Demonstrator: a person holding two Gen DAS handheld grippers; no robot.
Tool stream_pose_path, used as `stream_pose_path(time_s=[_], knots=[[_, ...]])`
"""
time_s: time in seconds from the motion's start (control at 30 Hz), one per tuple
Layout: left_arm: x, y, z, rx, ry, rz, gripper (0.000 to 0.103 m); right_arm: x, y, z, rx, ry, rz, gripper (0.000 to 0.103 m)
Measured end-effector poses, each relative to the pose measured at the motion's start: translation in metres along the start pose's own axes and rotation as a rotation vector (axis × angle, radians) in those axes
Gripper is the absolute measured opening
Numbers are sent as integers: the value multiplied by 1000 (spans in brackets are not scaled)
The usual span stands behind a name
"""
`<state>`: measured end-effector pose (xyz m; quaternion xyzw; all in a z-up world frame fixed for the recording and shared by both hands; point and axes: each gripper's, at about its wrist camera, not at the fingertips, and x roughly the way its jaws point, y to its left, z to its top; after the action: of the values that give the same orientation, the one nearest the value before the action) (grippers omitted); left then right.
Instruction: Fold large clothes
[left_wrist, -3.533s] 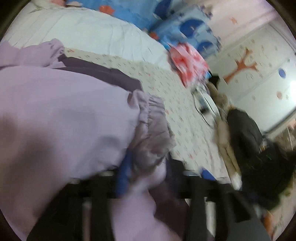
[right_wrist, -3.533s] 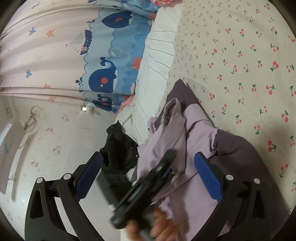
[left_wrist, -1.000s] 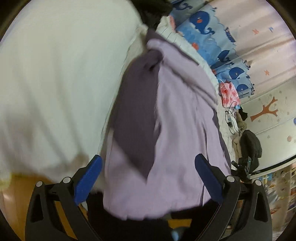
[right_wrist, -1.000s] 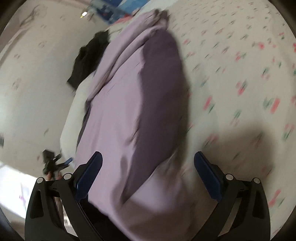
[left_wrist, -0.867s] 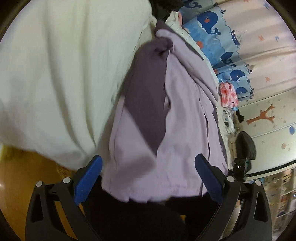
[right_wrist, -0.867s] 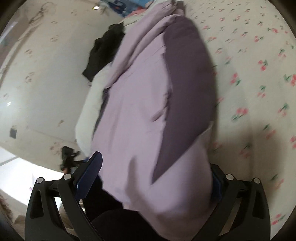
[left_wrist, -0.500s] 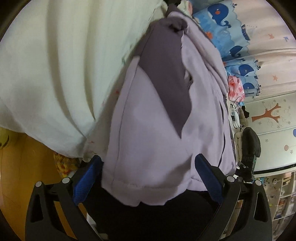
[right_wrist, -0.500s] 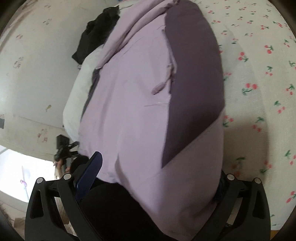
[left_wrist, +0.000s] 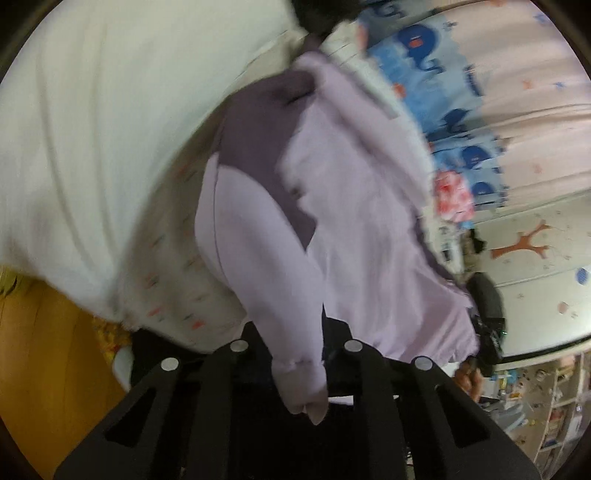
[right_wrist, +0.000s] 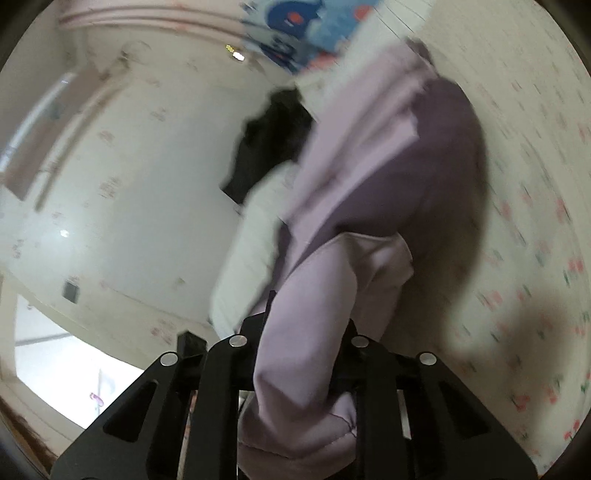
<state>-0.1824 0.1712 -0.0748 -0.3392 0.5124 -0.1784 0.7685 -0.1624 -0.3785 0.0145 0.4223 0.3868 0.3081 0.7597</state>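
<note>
Garment (left_wrist: 354, 221) lengthwise, away from tongs (left_wrist: 297, 350)

Both wrist views close, sharing lilac garment (left_wrist: 369, 229); blurred

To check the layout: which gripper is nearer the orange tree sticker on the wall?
Right, probably. In the left wrist view, the right gripper, fingers closing on the lilac garment, lies between the left gripper and the tree sticker.
</note>
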Motion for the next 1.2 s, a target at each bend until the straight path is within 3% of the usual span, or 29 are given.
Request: stream_pose_path(time_s=[0.2,0.3,0.37,0.43,0.5,0.53,0.6,0.67,0.73,0.8,0.83,0.9,1.0,1.1,1.2], knots=[[-59,-66,6,107,-86,-142,16,-53,61,21,-82,-81,98,18],[-81,-77,-12,160,-71,-162,16,-83,77,1,-130,-48,90,18],[-91,-73,-34,227,-6,-155,16,-104,82,-25,-174,6,54,18],[-90,-59,-58,301,103,-104,20,-116,72,-58,-203,170,-12,30],[-86,-29,-78,322,199,4,27,-128,45,-83,-180,270,-150,42],[-87,-11,-83,292,216,56,29,-141,19,-89,-109,301,-232,44],[-106,28,-80,194,188,147,29,-164,-9,-79,-20,238,-284,48],[-131,41,-58,138,87,211,29,-184,-25,-45,15,97,-269,66],[-135,26,-26,162,13,186,35,-174,-33,6,-4,-15,-244,92],[-117,3,12,211,-54,151,60,-144,-44,53,-17,-46,-211,95],[-100,-10,35,226,-80,128,64,-117,-54,83,-2,-54,-191,95],[-48,-35,86,246,-93,87,67,-72,-74,122,23,-49,-180,95],[30,-63,149,270,-95,149,67,6,-106,169,75,-8,-226,95],[101,-65,208,224,-99,199,67,64,-145,193,90,44,-341,95],[147,-49,242,117,-77,162,69,95,-173,194,135,99,-376,95]])
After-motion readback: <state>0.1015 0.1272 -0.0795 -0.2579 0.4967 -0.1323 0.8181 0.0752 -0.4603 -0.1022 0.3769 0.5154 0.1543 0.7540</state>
